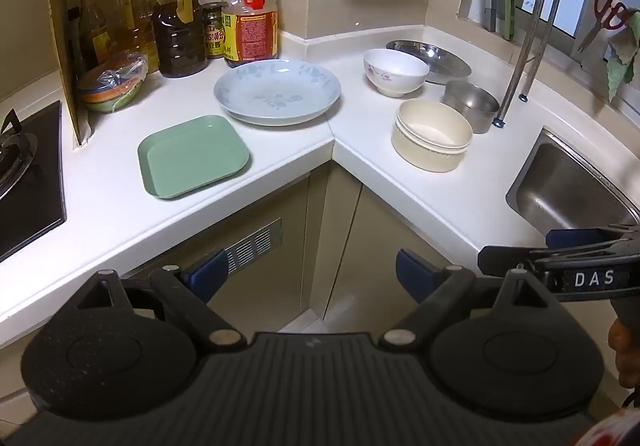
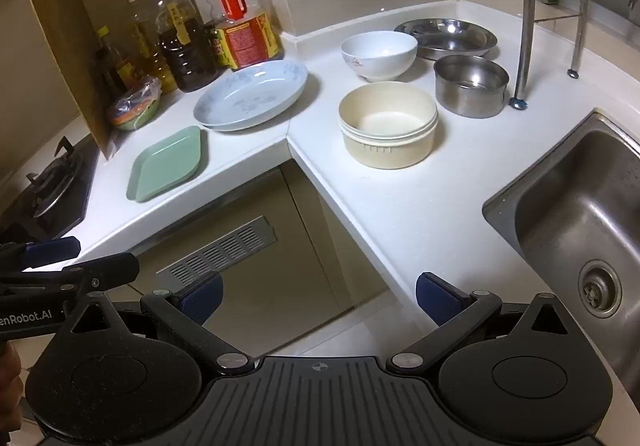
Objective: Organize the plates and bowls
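Observation:
On the white corner counter lie a green square plate [image 1: 193,156] [image 2: 166,164] and a pale blue round plate [image 1: 277,92] [image 2: 252,94]. To their right stand a white flowered bowl [image 1: 394,72] [image 2: 378,54], stacked cream bowls [image 1: 432,134] [image 2: 388,124], a small steel bowl [image 1: 470,106] [image 2: 470,84] and a shallow steel dish [image 1: 430,54] [image 2: 446,32]. My left gripper [image 1: 312,276] [image 2: 104,254] and right gripper [image 2: 318,298] [image 1: 520,246] hover side by side before the counter's inner corner. Both are open and hold nothing.
A steel sink [image 1: 568,182] [image 2: 568,206] is at the right and a gas stove [image 1: 24,174] at the left. Oil and sauce bottles [image 1: 176,26] line the back wall beside coloured bowls wrapped in plastic [image 1: 112,86]. A dish rack's leg [image 1: 520,58] stands by the steel bowl.

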Demonstrator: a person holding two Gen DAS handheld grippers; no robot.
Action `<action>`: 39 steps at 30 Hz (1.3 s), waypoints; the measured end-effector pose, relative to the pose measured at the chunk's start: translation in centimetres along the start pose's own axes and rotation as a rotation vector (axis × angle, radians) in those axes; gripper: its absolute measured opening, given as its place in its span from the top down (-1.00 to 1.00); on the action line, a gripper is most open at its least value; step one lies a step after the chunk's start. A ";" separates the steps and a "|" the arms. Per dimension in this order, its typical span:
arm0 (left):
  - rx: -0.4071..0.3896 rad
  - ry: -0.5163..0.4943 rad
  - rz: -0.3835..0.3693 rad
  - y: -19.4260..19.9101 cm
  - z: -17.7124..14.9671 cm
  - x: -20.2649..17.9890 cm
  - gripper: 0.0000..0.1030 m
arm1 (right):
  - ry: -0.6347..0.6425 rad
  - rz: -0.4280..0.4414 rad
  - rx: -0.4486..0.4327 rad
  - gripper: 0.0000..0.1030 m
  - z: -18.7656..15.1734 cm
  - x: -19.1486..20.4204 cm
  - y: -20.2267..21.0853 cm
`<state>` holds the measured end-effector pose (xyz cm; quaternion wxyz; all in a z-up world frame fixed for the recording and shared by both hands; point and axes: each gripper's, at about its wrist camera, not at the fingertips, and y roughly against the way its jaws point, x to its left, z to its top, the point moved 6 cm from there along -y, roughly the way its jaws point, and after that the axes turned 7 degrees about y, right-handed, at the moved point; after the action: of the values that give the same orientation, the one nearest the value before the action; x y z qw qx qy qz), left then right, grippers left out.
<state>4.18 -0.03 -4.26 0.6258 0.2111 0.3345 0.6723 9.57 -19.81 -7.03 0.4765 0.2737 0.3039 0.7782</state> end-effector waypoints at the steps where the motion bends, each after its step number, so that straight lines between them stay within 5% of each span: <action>1: -0.001 -0.001 -0.001 0.0 0.0 0.0 -0.74 | 0.001 -0.001 0.003 -0.99 0.0 0.0 0.0; 39: 0.022 0.017 -0.009 -0.2 -0.4 0.7 -0.74 | -0.002 0.010 0.006 -0.99 0.2 0.3 -0.1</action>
<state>3.97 0.59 -4.73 0.6237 0.2108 0.3480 0.6674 9.67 -19.44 -6.96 0.4722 0.2772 0.3043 0.7795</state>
